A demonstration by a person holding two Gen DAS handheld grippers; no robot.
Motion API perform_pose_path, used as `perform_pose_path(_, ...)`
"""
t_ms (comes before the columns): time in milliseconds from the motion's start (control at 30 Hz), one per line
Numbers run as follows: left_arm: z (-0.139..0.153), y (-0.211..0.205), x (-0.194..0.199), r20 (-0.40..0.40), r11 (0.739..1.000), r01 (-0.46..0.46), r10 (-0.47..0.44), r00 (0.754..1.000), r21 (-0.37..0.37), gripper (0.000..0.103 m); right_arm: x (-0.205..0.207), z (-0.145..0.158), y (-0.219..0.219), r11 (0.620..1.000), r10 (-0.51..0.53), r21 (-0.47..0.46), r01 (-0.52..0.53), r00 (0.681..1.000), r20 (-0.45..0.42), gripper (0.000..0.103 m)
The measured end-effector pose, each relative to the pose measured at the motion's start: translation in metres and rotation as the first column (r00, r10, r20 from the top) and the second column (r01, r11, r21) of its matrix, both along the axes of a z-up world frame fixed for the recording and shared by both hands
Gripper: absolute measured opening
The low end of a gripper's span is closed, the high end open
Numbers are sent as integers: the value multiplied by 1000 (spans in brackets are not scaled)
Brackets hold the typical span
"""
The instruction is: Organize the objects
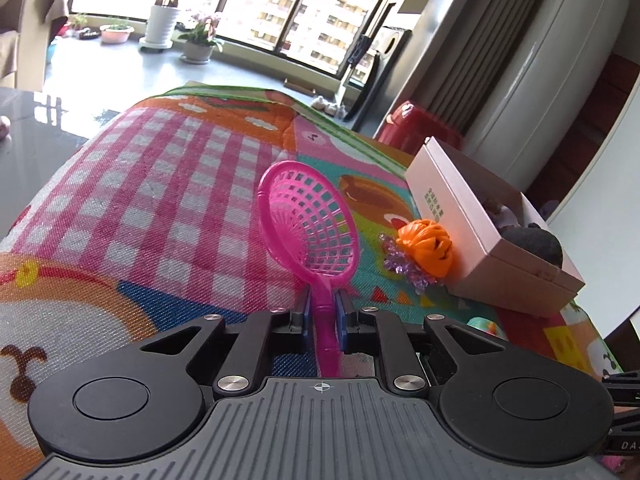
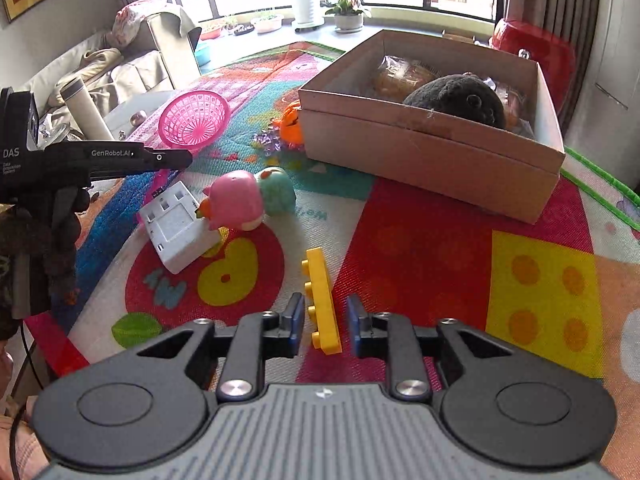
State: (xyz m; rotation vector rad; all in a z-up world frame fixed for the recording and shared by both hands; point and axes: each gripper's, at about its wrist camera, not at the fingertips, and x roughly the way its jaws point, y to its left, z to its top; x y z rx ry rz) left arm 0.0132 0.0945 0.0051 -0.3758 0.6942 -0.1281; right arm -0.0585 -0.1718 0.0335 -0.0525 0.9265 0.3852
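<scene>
Yellow brick lies flat on the play mat, right between the blue pads of the right gripper. Jaws spread, one on each side of the brick, not touching it as far as I can tell; lined up along its long edges, likely so they can close across the narrow width.

Left gripper has its jaws pinching the handle of a pink strainer, bowl up and tilted, lifted off the mat. Holding by the thin handle keeps the bowl free to drop into the box.

Cardboard box sits open on the mat ahead of the right gripper, a dark plush toy and wrapped items already inside, so it looks like the collecting spot. Orange pumpkin and purple beads lie against the box wall, outside it.

Nearer the left side of the right view: pink bird toy, teal toy just behind it, white charger touching the bird. All loose, not yet sorted. Judging from this, task is partway.
</scene>
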Motion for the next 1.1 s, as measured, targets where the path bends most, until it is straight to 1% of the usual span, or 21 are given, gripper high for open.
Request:
perform_pose_path(33, 1, -1, 1, -1, 1000, -6, 6, 1000, 10, 15, -1, 0, 0, 1000, -2, -14, 2, 1000, 17, 45)
perform_pose_path(67, 1, -2, 1, -2, 1000, -6, 6, 1000, 15, 15, -4, 0, 0, 999, -6, -39, 8, 999, 44, 63)
perform_pose_path(100, 2, -2, 0, -4, 1000, -6, 6, 1000, 23, 15, -7, -1, -1, 997, -8, -70, 14, 997, 76, 71)
perform_pose_path(167, 3, -4, -1, -7, 999, 0, 0, 1000, 40, 15, -12, -1, -3, 987, -11, -158, 35, 989, 148, 73)
perform_pose_path(233, 3, -6, -2, -9, 999, 3, -2, 1000, 53, 15, -16, -3, -6, 966, -30, -245, 85, 975, 220, 79)
perform_pose_path(300, 3, -6, -4, -9, 998, 0, 0, 1000, 56, 15, -16, -5, -10, 950, -54, -285, 128, 965, 256, 85)
perform_pose_path(333, 3, -6, -4, -8, 998, -2, 3, 1000, 56, 15, -15, -6, -14, 951, -69, -275, 140, 965, 252, 85)
perform_pose_path(367, 3, -5, -5, -6, 999, -7, 7, 1000, 54, 15, -14, -6, -18, 959, -84, -246, 143, 968, 236, 89)
perform_pose_path(400, 2, -5, -5, -5, 999, -14, 14, 1000, 51, 16, -13, -6, -21, 967, -95, -212, 143, 971, 219, 95)
perform_pose_path(467, 3, -6, -4, 1, 998, -32, 32, 999, 53, 16, -12, -7, -25, 980, -109, -143, 138, 975, 195, 103)
perform_pose_path(567, 4, -8, 1, 14, 996, -55, 54, 998, 71, 17, -13, -14, -22, 989, -110, -82, 125, 979, 172, 103)
perform_pose_path(667, 3, -11, 9, 22, 993, -64, 63, 998, 94, 16, -14, -24, -13, 992, -104, -62, 113, 986, 132, 103)
perform_pose_path(700, 3, -11, 12, 27, 993, -64, 61, 998, 102, 17, -17, -25, -11, 991, -106, -66, 117, 982, 154, 103)
perform_pose_path(767, 1, -12, 18, 32, 993, -59, 56, 998, 107, 17, -20, -25, -10, 991, -106, -61, 117, 982, 156, 103)
perform_pose_path(900, -2, -9, 24, 30, 995, -59, 57, 998, 77, 17, -22, -27, -12, 989, -139, -28, 146, 978, 158, 103)
perform_pose_path(1033, -1, -14, 19, 38, 990, -10, 5, 999, 138, 18, -25, -29, -8, 987, -149, -35, 158, 973, 175, 103)
perform_pose_path(1100, -1, -16, 17, 41, 988, 3, -10, 999, 153, 19, -23, -28, -8, 987, -147, -40, 156, 974, 174, 103)
